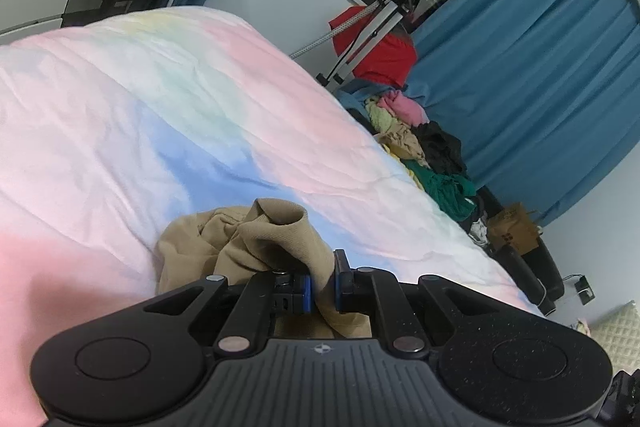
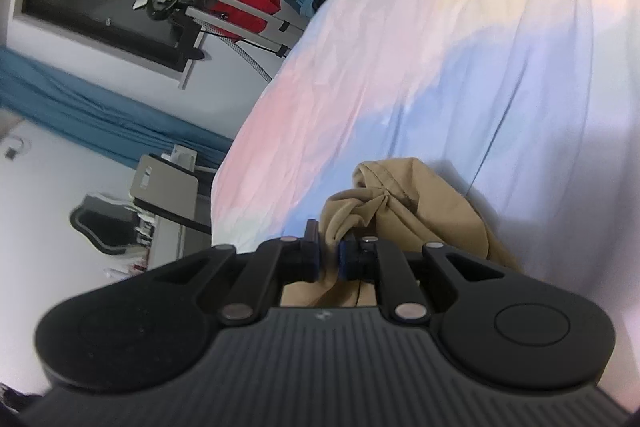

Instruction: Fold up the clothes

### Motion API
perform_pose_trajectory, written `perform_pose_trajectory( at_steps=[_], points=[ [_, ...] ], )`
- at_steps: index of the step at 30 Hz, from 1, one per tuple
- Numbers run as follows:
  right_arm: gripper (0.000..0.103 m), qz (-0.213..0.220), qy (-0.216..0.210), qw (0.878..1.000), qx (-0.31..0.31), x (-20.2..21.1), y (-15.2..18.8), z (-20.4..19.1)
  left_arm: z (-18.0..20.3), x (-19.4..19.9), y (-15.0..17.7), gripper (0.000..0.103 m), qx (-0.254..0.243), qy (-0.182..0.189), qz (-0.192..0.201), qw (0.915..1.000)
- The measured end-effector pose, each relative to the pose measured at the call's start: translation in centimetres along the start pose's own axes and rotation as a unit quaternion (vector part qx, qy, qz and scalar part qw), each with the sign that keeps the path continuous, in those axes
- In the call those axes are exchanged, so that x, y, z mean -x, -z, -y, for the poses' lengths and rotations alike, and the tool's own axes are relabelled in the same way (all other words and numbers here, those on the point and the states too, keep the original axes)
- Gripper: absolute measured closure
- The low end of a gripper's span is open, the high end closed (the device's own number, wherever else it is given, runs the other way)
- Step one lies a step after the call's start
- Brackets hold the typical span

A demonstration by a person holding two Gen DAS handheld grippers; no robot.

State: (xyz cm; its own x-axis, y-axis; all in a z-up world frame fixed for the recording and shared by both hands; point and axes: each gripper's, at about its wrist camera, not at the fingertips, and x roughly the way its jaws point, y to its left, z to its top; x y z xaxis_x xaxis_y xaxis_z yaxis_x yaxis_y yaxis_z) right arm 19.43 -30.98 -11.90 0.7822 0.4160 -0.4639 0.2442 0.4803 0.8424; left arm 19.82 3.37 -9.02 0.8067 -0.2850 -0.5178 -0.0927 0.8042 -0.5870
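Observation:
A tan garment lies bunched on the pastel bedspread. My left gripper is shut on a fold of it, the cloth pinched between the blue pads. In the right wrist view the same tan garment bulges up in front of my right gripper, which is shut on another bunch of its fabric. Where the garment hangs below each gripper is hidden by the gripper bodies.
A pile of mixed clothes sits off the bed's far edge, by blue curtains. A red cloth drapes over a metal stand under a dark window. A desk and chair stand beyond the bed's end.

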Motion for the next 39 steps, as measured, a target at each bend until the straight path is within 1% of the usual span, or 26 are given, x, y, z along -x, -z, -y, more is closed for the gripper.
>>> perform_pose_trajectory(
  at_steps=[2, 5, 7, 13, 14, 15, 16, 17, 18, 19, 21, 22, 23, 25, 27, 28, 30, 31, 33, 35, 39],
  points=[
    [0.091, -0.003, -0.001, 1.0, 0.002, -0.9, -0.4, 0.5, 0.0, -0.8, -0.1, 0.092, -0.012, 0.0, 0.0, 0.9999],
    [0.09, -0.002, -0.004, 1.0, 0.017, -1.9, -0.6, 0.7, -0.1, -2.3, -0.7, 0.092, -0.009, -0.003, -0.006, 0.9999],
    [0.09, -0.006, -0.006, 1.0, 0.019, -2.3, -0.7, 0.9, 0.0, -3.0, -0.8, 0.092, -0.017, -0.005, -0.012, 0.9998],
    [0.089, -0.015, -0.009, 0.999, 0.04, -2.1, -0.7, 0.8, 0.9, -2.9, -0.2, 0.092, -0.075, -0.019, -0.023, 0.9967],
    [0.085, -0.019, -0.009, 0.999, 0.047, -2.0, -0.6, 0.6, 1.1, -2.7, -0.1, 0.09, -0.088, -0.019, -0.021, 0.9958],
    [0.08, -0.024, -0.009, 0.998, 0.056, -1.8, -0.5, 0.3, 1.3, -2.5, 0.1, 0.085, -0.105, -0.018, -0.017, 0.9942],
    [0.062, -0.028, -0.01, 0.998, 0.063, -1.6, -0.2, 0.1, 1.5, -2.3, 0.3, 0.082, -0.114, -0.016, -0.015, 0.9932],
    [0.042, -0.028, -0.014, 0.997, 0.071, -1.3, 0.1, -0.3, 1.6, -2.1, 0.6, 0.073, -0.123, -0.014, -0.014, 0.9923],
    [0.034, -0.024, -0.019, 0.996, 0.081, -1.0, 0.4, -0.7, 1.8, -1.9, 0.8, 0.058, -0.131, -0.012, -0.013, 0.9913],
    [0.029, -0.02, -0.025, 0.995, 0.09, -0.7, 0.8, -1.2, 1.9, -1.7, 1.0, 0.051, -0.139, -0.01, -0.012, 0.9902],
    [0.029, -0.013, -0.03, 0.991, 0.128, 0.0, 1.6, -2.2, 2.6, -0.8, 1.5, 0.036, -0.169, -0.007, 0.002, 0.9856],
    [0.029, -0.006, -0.03, 0.989, 0.148, 0.4, 2.1, -2.7, 3.1, -0.3, 1.8, 0.032, -0.193, -0.015, 0.014, 0.981],
    [0.03, 0.006, -0.027, 0.985, 0.169, 0.9, 2.5, -3.2, 3.6, 0.2, 2.1, 0.024, -0.219, -0.025, 0.026, 0.9751],
    [0.03, 0.016, -0.018, 0.977, 0.212, 1.3, 3.1, -4.0, 4.4, 1.1, 2.9, 0.022, -0.259, -0.038, 0.048, 0.9638],
    [0.036, 0.02, -0.007, 0.97, 0.244, 1.1, 3.5, -4.5, 4.5, 0.8, 3.3, 0.022, -0.264, -0.045, 0.039, 0.9628],
    [0.039, 0.018, -0.005, 0.968, 0.25, 0.9, 3.5, -4.5, 4.5, 0.7, 3.4, 0.022, -0.264, -0.048, 0.033, 0.9627],
    [0.041, 0.01, 0.002, 0.966, 0.257, 0.2, 3.4, -4.3, 4.0, 0.0, 3.5, 0.023, -0.25, -0.053, 0.008, 0.9667],
    [0.041, 0.01, 0.012, 0.963, 0.269, -0.3, 3.4, -4.3, 3.8, -0.3, 3.5, 0.023, -0.251, -0.056, 0.006, 0.9663],
    [0.042, 0.017, 0.038, 0.954, 0.298, -1.3, 3.6, -4.3, 3.5, -0.9, 3.6, 0.023, -0.255, -0.063, 0.005, 0.9648],
    [0.042, 0.027, 0.051, 0.948, 0.313, -2.5, 3.5, -4.3, 3.3, -1.3, 3.7, 0.023, -0.259, -0.066, 0.006, 0.9636],
    [0.042, 0.056, 0.038, 0.947, 0.313, -3.7, 2.9, -4.3, 3.5, -1.3, 3.7, 0.023, -0.258, -0.062, 0.016, 0.9641]
  ],
)
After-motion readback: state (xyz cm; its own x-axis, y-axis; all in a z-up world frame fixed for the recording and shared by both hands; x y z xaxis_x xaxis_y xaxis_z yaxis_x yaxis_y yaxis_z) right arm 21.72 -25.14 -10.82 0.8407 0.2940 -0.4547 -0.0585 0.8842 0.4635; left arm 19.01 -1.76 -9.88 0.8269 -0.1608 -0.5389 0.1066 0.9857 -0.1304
